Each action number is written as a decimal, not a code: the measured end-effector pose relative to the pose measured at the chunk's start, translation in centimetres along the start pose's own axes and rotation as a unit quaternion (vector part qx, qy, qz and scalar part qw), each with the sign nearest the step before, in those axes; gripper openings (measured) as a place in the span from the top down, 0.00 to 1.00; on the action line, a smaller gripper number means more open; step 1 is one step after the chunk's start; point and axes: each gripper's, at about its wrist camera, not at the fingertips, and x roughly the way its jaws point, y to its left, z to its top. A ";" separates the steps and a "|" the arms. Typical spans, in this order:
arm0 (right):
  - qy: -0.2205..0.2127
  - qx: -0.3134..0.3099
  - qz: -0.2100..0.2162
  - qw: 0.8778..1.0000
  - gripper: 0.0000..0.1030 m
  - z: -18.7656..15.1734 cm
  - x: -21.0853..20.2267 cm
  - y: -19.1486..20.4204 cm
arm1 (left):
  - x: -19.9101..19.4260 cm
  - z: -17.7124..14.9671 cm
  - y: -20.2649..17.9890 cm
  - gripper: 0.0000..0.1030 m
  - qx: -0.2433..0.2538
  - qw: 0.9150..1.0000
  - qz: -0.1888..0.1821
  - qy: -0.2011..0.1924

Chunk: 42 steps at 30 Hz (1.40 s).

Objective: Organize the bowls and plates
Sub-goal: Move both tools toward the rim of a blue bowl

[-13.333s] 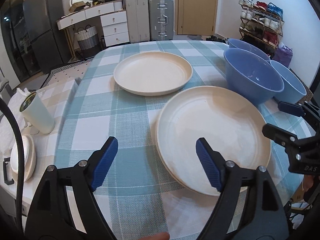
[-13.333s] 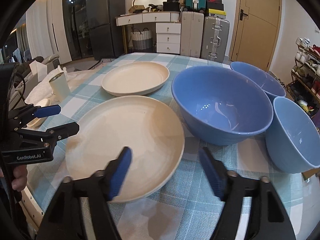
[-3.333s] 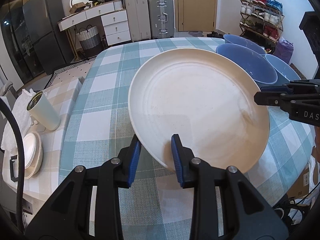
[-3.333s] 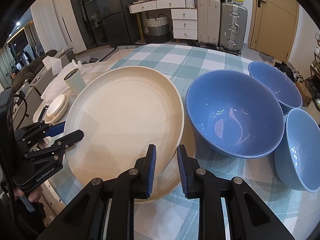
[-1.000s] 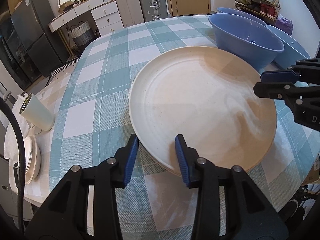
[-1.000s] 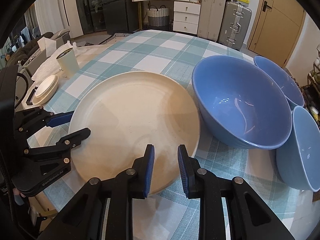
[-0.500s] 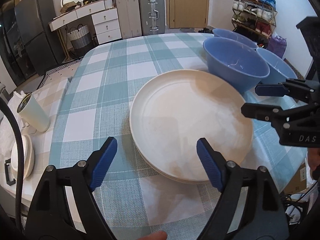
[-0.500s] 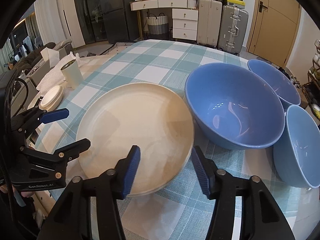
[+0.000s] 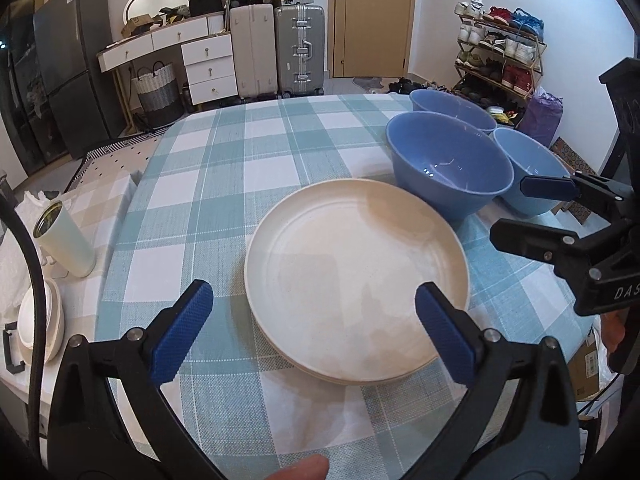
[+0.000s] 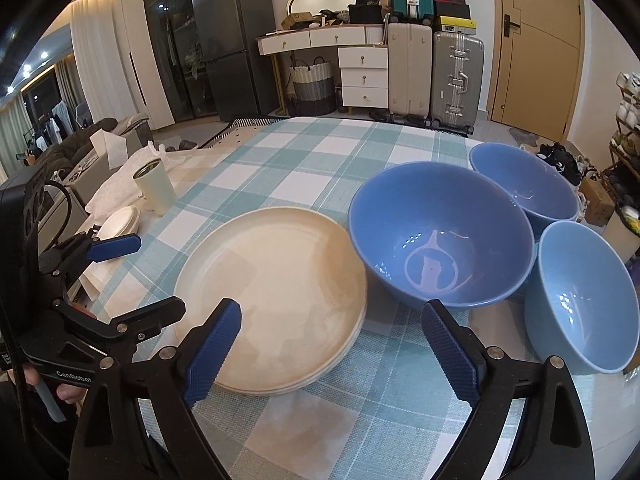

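Observation:
Two cream plates (image 9: 356, 276) lie stacked on the checked tablecloth (image 9: 240, 168), also seen in the right wrist view as the plate stack (image 10: 272, 292). My left gripper (image 9: 314, 332) hovers above the stack's near left rim, its jaws opening wide and holding nothing. My right gripper (image 10: 334, 350) hangs over the stack's near right rim, its jaws also opening and holding nothing. A large blue bowl (image 10: 436, 240) stands just right of the plates. A second blue bowl (image 10: 524, 184) sits behind it and a paler blue bowl (image 10: 580, 300) to its right.
A pale cup (image 10: 154, 188) and small white dishes (image 10: 120, 220) stand on a side surface left of the table. The far half of the tablecloth holds nothing. Suitcases, drawers and a shoe rack stand beyond the table. A fingertip (image 9: 300, 472) shows at the bottom edge.
Both grippers let go of the top plate's rim and opened wide. They drew back and rose; the plate now rests on the other plate.

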 end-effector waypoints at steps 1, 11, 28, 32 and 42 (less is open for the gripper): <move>-0.003 0.000 0.000 1.000 0.07 0.1 -0.3 -0.1 | -0.3 0.2 -0.1 0.02 -0.001 1.000 -0.003 -0.003; -0.034 -0.001 -0.012 0.999 0.01 0.8 -3.4 -1.8 | -1.8 2.7 -1.7 0.02 -0.007 0.999 -0.023 -0.023; -0.074 0.035 -0.047 0.996 0.01 1.7 -9.3 -6.9 | -3.7 7.3 -6.2 0.02 0.011 0.998 -0.030 -0.055; -0.081 0.041 -0.055 0.994 0.01 2.0 -10.6 -8.2 | -3.6 8.0 -6.9 0.02 0.012 0.998 -0.037 -0.059; -0.102 0.053 -0.069 0.991 0.01 4.2 -13.9 -10.6 | -3.3 10.4 -8.2 0.02 0.018 0.997 -0.049 -0.061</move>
